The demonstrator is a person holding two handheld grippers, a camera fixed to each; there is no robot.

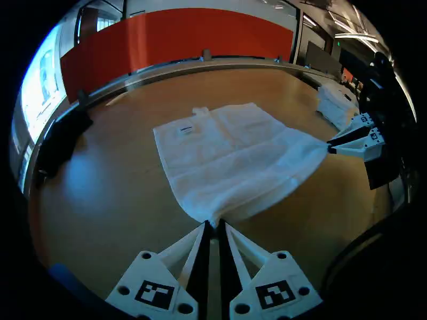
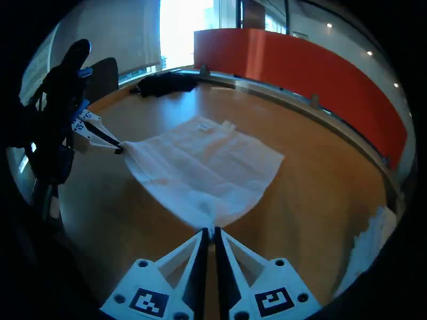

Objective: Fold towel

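Gripping towel [image 1: 235, 154] at near corner with left gripper [image 1: 215, 225], at right corner with right gripper [image 1: 329, 148].

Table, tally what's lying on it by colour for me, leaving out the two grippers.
White: 2, the towel and a pile of cloth.
Black: 1, a dark bundle.
Total: 3.

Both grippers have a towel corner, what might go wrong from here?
The left gripper and right gripper each pinch only the tip of a towel corner, so one may slip out when lifted. The towel shows creases, so the fold may land crooked.
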